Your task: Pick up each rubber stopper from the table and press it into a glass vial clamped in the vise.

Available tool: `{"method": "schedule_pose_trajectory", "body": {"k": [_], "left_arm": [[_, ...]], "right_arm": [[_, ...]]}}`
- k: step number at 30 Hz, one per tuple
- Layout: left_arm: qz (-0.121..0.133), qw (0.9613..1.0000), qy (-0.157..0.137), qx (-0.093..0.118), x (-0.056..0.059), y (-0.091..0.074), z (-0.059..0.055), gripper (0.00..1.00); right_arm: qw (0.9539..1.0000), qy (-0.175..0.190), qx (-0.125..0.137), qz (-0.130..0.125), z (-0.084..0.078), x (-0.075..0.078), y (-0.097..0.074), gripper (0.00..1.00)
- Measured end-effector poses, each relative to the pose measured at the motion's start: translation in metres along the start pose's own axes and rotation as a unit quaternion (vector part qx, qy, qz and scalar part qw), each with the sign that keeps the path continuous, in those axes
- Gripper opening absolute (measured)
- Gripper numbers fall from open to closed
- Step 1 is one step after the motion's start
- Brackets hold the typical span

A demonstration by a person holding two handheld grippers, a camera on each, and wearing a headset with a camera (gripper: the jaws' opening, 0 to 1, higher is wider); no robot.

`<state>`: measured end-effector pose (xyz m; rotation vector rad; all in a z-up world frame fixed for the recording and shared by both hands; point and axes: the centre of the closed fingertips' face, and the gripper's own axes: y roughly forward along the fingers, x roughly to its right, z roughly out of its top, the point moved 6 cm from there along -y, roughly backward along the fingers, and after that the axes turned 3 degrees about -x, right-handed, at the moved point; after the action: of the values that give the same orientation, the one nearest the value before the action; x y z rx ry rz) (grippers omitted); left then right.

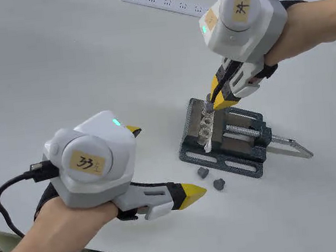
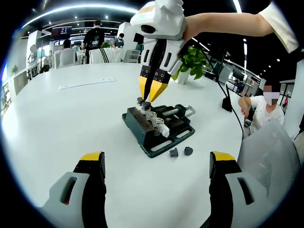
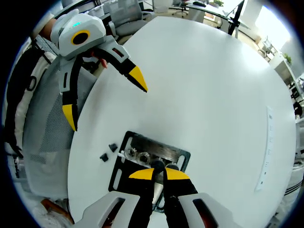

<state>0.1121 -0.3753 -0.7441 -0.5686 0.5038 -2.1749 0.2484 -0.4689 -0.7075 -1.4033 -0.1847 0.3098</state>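
Right gripper (image 1: 216, 104) was found pointing steeply down over the vise (image 1: 242, 154). Its jaws were drawn narrow on a dark rubber stopper (image 3: 158, 165), pinched between the yellow tips. Directly beneath those tips stood the end one of the glass vials (image 1: 204, 128), a short row clamped between the vise faces. The stopper sat at that vial's mouth; whether it was seated could not be determined. The near-vertical approach was judged deliberate, since it directs the push along the vial's axis. The vise takes the load, so no second grip on the glass was needed.

Left gripper (image 1: 166, 159) was held low over the table (image 1: 61, 65), well apart from the vise on the person's side, jaws spread wide and empty. Two loose stoppers (image 1: 211, 178) lay just ahead of its forward tip, between it and the vise base. That position was judged a waiting one, clear of the pressing yet near the next pick-up.

Risk noted: an off-axis push could cock the stopper or stress the glass.
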Motion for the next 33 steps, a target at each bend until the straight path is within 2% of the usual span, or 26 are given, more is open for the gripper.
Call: {"method": "schedule_pose_trajectory", "body": {"k": [7,20,21,22,24,27,29,30,32,33], "left_arm": [[-0.001,1.0000,0.000,-0.003,0.0008,0.0005,-0.0013,0.89],[-0.003,1.0000,-0.003,-0.005,0.0010,0.0024,-0.0033,0.89],[-0.003,1.0000,-0.003,-0.005,0.0012,0.0025,-0.0030,0.90],[-0.004,1.0000,-0.003,-0.004,0.0015,0.0028,-0.0027,0.89],[-0.005,1.0000,-0.003,-0.004,0.0020,0.0035,-0.0026,0.89],[-0.006,1.0000,-0.005,-0.005,0.0028,0.0040,-0.0033,0.89],[-0.007,0.9999,-0.003,-0.007,0.0031,0.0042,-0.0040,0.89],[-0.006,1.0000,-0.004,-0.006,0.0029,0.0042,-0.0039,0.89],[-0.009,0.9999,-0.005,-0.007,0.0031,0.0046,-0.0041,0.89],[-0.009,0.9999,-0.002,-0.008,0.0030,0.0047,-0.0039,0.89]], "right_arm": [[0.9999,0.002,0.011,0.001,0.0051,0.0001,0.0012,0.02],[0.9999,0.009,0.011,0.010,0.0047,-0.0016,0.0030,0.00],[0.9997,0.018,0.011,0.010,0.0048,-0.0019,0.0033,0.00],[0.9999,0.003,0.010,0.011,0.0054,-0.0010,0.0035,0.00],[0.9999,0.007,0.009,0.010,0.0056,-0.0016,0.0043,0.00],[0.9998,-0.018,0.003,0.001,0.0063,-0.0032,0.0048,0.00],[0.9999,-0.015,0.001,-0.005,0.0064,-0.0038,0.0060,0.00],[0.9995,-0.030,-0.003,-0.007,0.0087,-0.0028,0.0053,0.00],[0.9999,-0.008,-0.005,-0.003,0.0093,-0.0030,0.0051,0.00],[0.9999,-0.014,-0.006,-0.003,0.0097,-0.0022,0.0054,0.00]]}}
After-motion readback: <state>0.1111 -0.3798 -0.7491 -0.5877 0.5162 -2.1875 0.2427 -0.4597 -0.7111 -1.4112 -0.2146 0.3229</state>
